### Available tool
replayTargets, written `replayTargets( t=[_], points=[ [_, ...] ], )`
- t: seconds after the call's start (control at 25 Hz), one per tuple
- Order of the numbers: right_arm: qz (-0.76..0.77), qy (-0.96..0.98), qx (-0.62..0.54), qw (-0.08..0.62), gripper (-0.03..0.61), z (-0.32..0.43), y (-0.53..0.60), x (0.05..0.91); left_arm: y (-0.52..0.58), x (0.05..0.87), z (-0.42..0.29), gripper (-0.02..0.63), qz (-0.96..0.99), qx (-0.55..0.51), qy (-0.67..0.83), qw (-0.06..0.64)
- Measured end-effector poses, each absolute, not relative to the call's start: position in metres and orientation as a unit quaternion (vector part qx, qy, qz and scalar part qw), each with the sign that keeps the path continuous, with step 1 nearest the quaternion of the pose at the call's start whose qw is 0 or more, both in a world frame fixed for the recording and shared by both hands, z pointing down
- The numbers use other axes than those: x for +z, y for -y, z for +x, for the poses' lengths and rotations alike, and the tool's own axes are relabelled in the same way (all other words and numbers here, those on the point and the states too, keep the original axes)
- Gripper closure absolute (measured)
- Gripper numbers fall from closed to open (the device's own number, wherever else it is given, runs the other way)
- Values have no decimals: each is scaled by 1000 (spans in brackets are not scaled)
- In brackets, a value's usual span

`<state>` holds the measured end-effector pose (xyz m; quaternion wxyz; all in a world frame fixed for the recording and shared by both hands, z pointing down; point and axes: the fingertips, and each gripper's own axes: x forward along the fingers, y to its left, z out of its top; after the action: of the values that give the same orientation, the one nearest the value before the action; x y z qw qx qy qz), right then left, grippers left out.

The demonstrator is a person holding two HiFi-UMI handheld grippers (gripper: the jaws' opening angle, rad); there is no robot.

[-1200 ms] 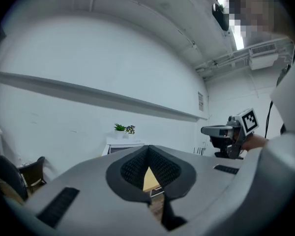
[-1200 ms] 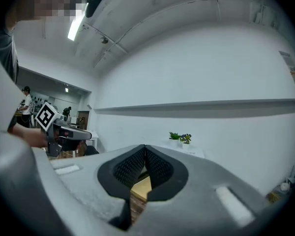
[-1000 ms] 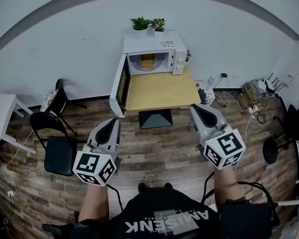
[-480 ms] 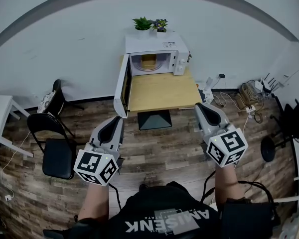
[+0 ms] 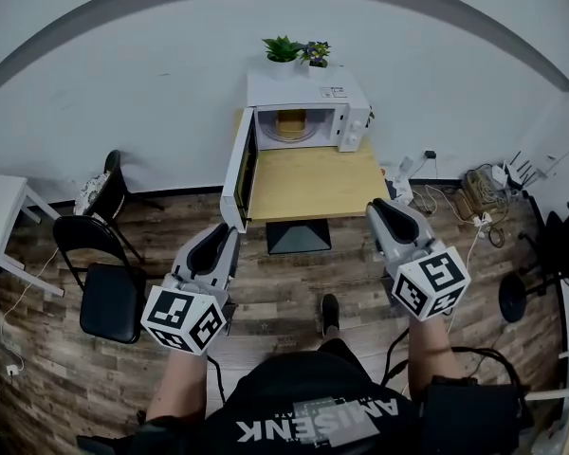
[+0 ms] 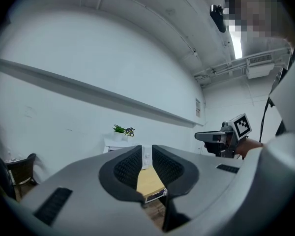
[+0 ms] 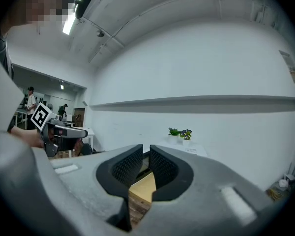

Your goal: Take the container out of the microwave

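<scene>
Both empty, jaws narrow and opening — left hand-held gripper (image 5: 224,237), right hand-held gripper (image 5: 377,210) — microwave (image 5: 341,88) ahead.

Empty left tool (image 6: 146,155), jaws opening, wooden table (image 6: 148,182) visible through gap

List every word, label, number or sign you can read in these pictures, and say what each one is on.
"ANISENK", seen upside down and partly creased, so the reading is uncertain: on the person's black shirt.
Label on top of the microwave: too small to read.
Wall sign: too small to read.
Marker cubes: square patterns only, no letters.
</scene>
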<state>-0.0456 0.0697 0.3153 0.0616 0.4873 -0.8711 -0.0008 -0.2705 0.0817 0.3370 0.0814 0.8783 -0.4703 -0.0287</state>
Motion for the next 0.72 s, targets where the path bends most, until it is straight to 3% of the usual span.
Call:
replayTargets(
  t=[0.72],
  points=[
    [416,908,-16,50,485,26,109,305,73,331,-194,535,843,-6,532,81]
  ],
)
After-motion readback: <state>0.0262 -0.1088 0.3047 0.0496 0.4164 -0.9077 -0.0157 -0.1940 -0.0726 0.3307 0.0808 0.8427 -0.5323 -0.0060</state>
